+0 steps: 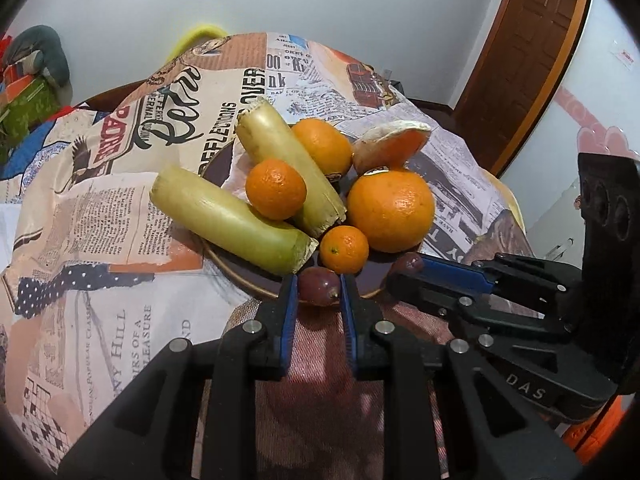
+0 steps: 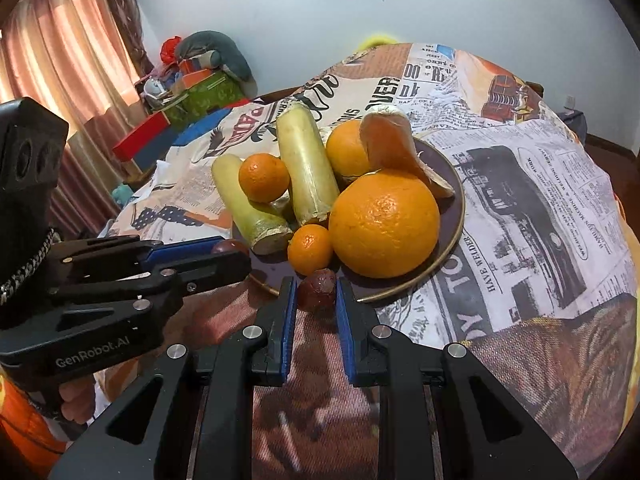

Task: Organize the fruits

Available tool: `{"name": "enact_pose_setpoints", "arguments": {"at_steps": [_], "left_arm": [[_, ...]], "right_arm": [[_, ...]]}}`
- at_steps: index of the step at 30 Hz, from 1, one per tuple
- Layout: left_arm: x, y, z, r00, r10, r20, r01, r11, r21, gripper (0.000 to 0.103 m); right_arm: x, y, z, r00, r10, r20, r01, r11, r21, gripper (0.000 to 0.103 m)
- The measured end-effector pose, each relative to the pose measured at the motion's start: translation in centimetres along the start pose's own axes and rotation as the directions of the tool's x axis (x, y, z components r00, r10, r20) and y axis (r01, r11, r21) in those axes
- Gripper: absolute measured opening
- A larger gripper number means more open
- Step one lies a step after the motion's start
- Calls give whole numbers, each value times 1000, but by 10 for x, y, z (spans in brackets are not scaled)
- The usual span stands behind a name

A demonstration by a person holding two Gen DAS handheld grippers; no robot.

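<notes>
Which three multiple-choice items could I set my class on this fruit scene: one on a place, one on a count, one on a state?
1. Where does the upper small mandarin rest?
A. on the two cane pieces
B. on the floor
C. inside a cup

2. How many pale green cane pieces are there?
A. one
B. two
C. four

3. What is the state of the right gripper?
A. wide open and empty
B. closed on a small dark red fruit
C. closed on a banana

Answers:
1 A: it perches across both cane pieces.
2 B: two lie side by side on the plate.
3 B: its blue pads flank the fruit closely on both sides.
</notes>
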State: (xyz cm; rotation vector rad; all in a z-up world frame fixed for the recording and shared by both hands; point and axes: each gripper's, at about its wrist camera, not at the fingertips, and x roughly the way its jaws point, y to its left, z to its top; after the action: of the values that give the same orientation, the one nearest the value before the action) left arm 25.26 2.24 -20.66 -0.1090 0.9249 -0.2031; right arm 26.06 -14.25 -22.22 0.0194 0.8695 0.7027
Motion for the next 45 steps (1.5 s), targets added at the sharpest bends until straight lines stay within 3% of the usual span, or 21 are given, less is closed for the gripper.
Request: {"name": "enact_pose_setpoints", "arguments": {"at_steps": [9,11,14,20,25,31,34,37,40,45], "left_arm": [[12,3,1,999,-23,-39,22,999,-24,20],[14,3,0,999,-13,-50,12,1000,-23,22],[14,3,0,999,-12,-47,11,999,-30,33],[7,3,2,1000,-3,-29,2,1000,-26,33],[-15,1,4,1000,13,18,-13,1000,-25,33],[-69,-9,7,990,39,137,-38,999,-13,33],[-107,-18,9,974,53,222,-54,999,-2,33],[-148,-30,9,947,62,316,-69,998,11,33],[-194,-44,4,905,65,421,-84,996,26,37],[-249,-65,-9,830,75,553,-119,992,45,56]], "right_arm": [[5,-2,0,1000,-10,-9,10,1000,-11,18],[5,-2,0,1000,-16,-9,16,1000,-14,21],[4,-2,0,1000,-28,-8,28,999,-20,30],[1,-5,0,999,-32,-9,32,999,-5,33],[-17,-2,3,998,-49,25,50,999,-13,33],[-63,9,11,989,-74,125,77,997,-18,33],[-95,20,16,974,-93,208,101,994,-30,33],[-131,36,20,948,-106,299,125,991,-45,33],[-170,52,22,912,-111,394,145,988,-57,33],[-222,78,17,847,-112,519,172,983,-67,37]]}}
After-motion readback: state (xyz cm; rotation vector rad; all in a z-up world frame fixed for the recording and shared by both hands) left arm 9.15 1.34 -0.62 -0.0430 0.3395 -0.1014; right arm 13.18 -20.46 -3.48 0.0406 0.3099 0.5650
